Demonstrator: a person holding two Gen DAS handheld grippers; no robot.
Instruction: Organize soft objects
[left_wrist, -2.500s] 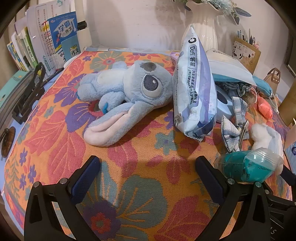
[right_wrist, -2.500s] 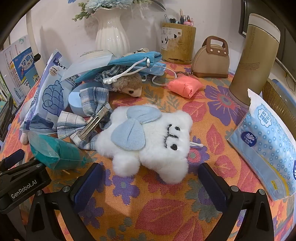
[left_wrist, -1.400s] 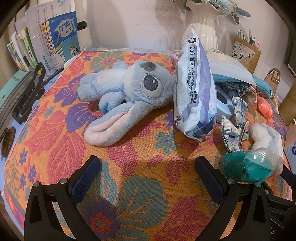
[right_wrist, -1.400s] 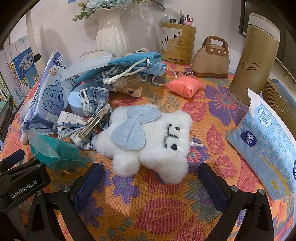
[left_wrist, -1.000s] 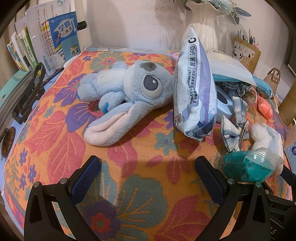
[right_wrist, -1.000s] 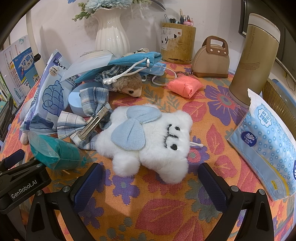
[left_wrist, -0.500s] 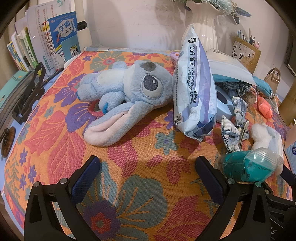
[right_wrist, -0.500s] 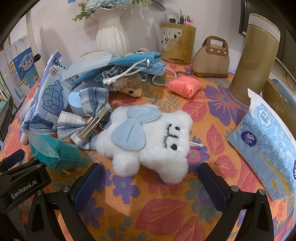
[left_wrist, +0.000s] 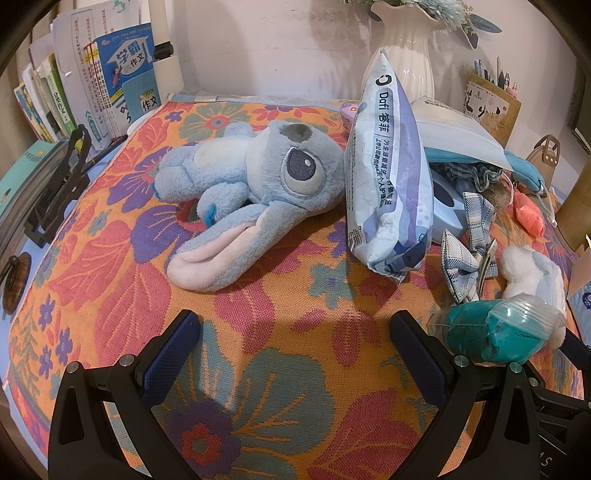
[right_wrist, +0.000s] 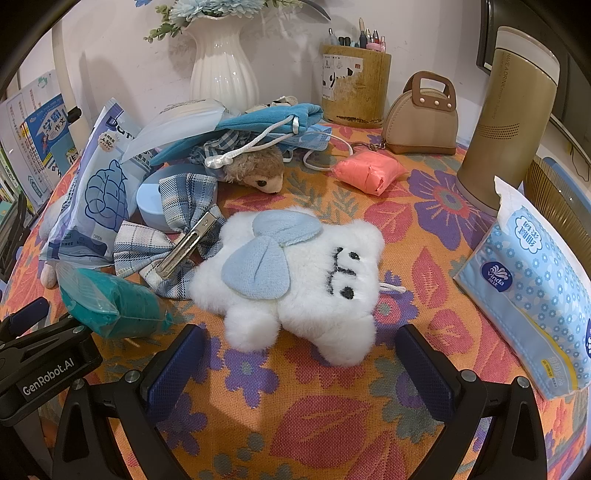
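A blue plush with a long pink-lined ear (left_wrist: 255, 192) lies on the flowered cloth (left_wrist: 258, 387), ahead of my open left gripper (left_wrist: 295, 354), which holds nothing. To its right a tall blue-white soft pack (left_wrist: 391, 177) stands on end. In the right wrist view a white fluffy plush with blue ears (right_wrist: 299, 273) lies just beyond my open right gripper (right_wrist: 299, 365). A plaid bow with a metal clip (right_wrist: 173, 236), a teal bag (right_wrist: 114, 302), a small brown plush (right_wrist: 258, 170), a blue drawstring pouch (right_wrist: 266, 122) and a pink packet (right_wrist: 369, 171) lie around it.
A white vase (right_wrist: 221, 74), a pen holder (right_wrist: 354, 85), a tan purse (right_wrist: 421, 122) and a tall beige cylinder (right_wrist: 513, 107) stand at the back. A tissue pack (right_wrist: 532, 288) lies at the right. Books (left_wrist: 110, 85) and a black rack (left_wrist: 59, 184) line the left edge.
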